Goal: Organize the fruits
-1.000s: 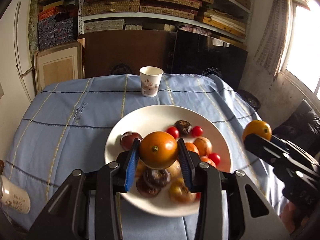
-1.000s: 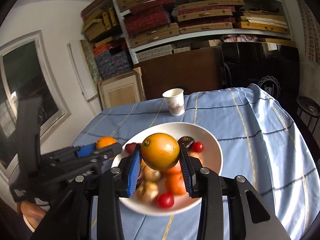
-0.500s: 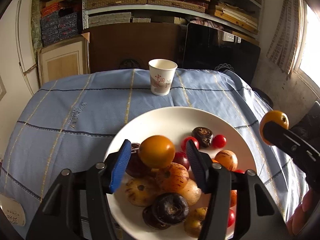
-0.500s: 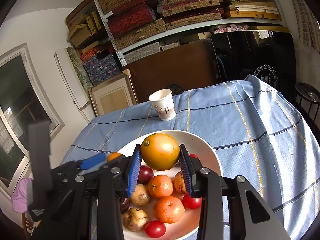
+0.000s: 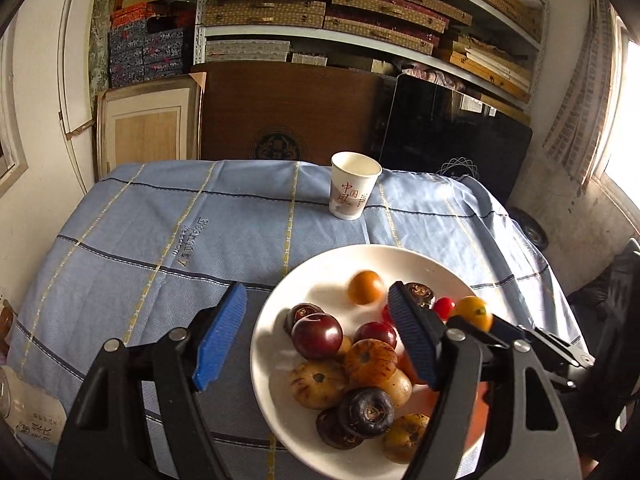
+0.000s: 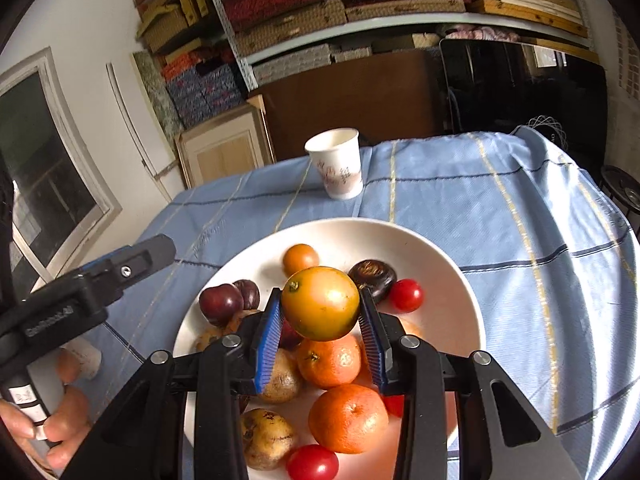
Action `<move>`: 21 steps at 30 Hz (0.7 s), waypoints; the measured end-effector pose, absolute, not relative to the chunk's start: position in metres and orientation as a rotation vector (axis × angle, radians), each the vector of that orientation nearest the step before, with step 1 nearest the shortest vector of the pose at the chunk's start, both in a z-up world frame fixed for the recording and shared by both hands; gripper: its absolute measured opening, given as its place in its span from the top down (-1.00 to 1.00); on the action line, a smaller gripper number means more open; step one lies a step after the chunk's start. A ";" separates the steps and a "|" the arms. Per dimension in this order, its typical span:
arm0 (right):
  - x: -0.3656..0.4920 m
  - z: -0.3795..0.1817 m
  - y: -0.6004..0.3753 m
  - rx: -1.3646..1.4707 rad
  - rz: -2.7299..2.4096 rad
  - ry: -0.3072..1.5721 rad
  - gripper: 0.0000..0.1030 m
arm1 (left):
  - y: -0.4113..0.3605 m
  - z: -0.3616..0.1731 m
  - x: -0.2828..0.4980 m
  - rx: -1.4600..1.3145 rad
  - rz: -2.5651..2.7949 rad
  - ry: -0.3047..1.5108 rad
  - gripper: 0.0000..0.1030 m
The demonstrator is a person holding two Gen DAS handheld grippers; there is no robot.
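Observation:
A white plate [image 5: 280, 292] on the blue cloth holds several fruits: plums, passion fruits, mandarins and cherry tomatoes. A small orange [image 5: 365, 287] lies free at the plate's far side. My left gripper [image 5: 317, 292] hangs over the plate's left rim. Its jaws are opening, with nothing pressed between the blue pads [image 5: 220, 336]. My right gripper [image 6: 320, 294] is shut on a larger orange [image 6: 320, 308], held just above the fruit pile in the plate [image 6: 440, 252]. The small orange [image 6: 301, 259] lies behind it.
A paper cup [image 5: 354, 190] stands on the cloth beyond the plate. The left gripper's body [image 6: 132, 256] and the hand [image 6: 60, 420] holding it are to the plate's left. Shelves, boards and a dark panel stand behind the table.
The left gripper let go of its orange, which now lies at the plate's far side, and drew back to the left. The right gripper carried its orange down over the plate.

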State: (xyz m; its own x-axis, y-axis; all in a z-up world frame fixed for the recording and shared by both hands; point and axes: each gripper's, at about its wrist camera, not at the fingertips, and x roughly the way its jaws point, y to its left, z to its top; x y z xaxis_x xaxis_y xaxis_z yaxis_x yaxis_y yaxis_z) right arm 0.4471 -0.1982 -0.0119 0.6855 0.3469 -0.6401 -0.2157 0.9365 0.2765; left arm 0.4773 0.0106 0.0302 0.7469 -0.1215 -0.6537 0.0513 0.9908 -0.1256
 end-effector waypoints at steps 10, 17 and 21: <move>0.441 -0.003 -0.200 0.191 0.328 0.739 0.12 | 0.018 0.034 0.475 -0.124 -0.081 0.718 -0.44; 0.417 0.018 -0.200 0.125 0.323 0.720 -0.13 | 0.014 0.050 0.454 -0.096 -0.075 0.684 -0.56; 0.399 0.028 -0.202 0.085 0.304 0.723 -0.26 | 0.011 0.056 0.433 -0.064 -0.060 0.675 -0.74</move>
State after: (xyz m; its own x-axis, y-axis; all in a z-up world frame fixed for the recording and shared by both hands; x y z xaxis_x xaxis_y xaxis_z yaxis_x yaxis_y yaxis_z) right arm 0.3994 -0.2016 0.0279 0.7082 0.3028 -0.6378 -0.2443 0.9527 0.1810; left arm 0.4331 0.0106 0.0564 0.7792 -0.0763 -0.6221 0.0347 0.9963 -0.0787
